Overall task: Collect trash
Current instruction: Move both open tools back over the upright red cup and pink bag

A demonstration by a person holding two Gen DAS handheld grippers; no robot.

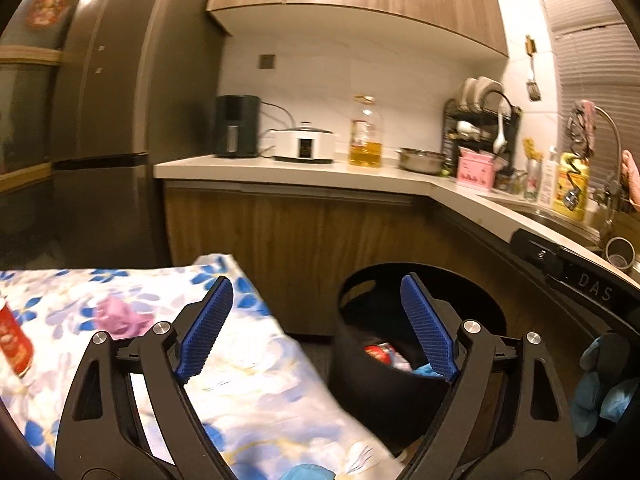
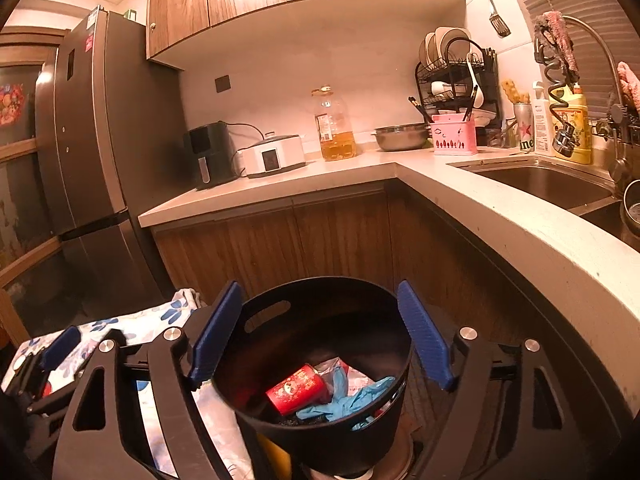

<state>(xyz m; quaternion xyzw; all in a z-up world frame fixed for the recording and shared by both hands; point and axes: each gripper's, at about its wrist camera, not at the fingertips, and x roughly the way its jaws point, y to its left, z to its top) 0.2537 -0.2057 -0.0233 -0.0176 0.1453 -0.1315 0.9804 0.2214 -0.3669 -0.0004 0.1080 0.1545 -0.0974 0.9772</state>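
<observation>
Black bin [image 2: 320, 364]: holding red can [image 2: 298, 388], blue gloves [image 2: 348, 400]. Floral-clothed surface [image 1: 248, 392]: second red can [image 1: 14, 344], purple scrap [image 1: 118, 316] awaiting collection. Left hand-held gripper [image 1: 316, 326], right hand-held gripper [image 2: 320, 334]: standing apart, carrying nothing.

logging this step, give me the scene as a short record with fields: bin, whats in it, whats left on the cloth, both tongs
bin: black bucket beside the floral cloth, below the counter
in bin: red can, blue glove, clear wrapper
left on cloth: red can, crumpled purple piece
left tongs: open, empty, over the cloth edge and bin
right tongs: open, empty, above the bin
</observation>
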